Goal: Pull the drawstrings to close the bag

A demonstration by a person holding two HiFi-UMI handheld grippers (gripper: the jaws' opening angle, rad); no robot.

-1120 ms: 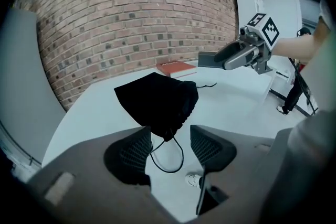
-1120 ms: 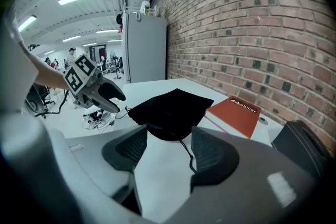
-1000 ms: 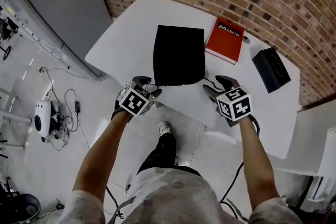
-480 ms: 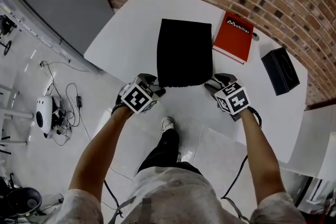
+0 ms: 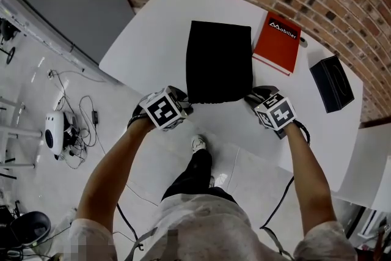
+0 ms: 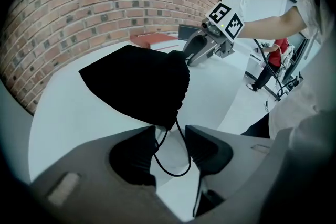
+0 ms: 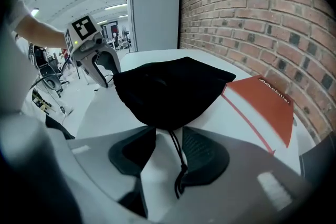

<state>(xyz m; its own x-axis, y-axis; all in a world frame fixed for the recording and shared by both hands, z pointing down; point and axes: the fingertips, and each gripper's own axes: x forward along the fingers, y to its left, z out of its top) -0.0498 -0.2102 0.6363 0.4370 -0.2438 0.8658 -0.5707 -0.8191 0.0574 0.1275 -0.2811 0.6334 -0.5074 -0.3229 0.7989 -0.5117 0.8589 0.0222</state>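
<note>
A black drawstring bag lies flat on the white table, its mouth toward the near edge. My left gripper is at the bag's near left corner. In the left gripper view its jaws are closing, with a loop of black drawstring hanging between the pads and a gap on both sides. My right gripper is at the near right corner. Its jaws are closing too, and the other drawstring runs between them, lying against the right pad.
A red book lies just right of the bag, and a black box further right. A brick wall runs behind the table. The table's near edge is right under both grippers. Cables and equipment lie on the floor at left.
Both grippers have moved in toward the bag's near corners. Their jaws now stand narrower around the drawstrings.
</note>
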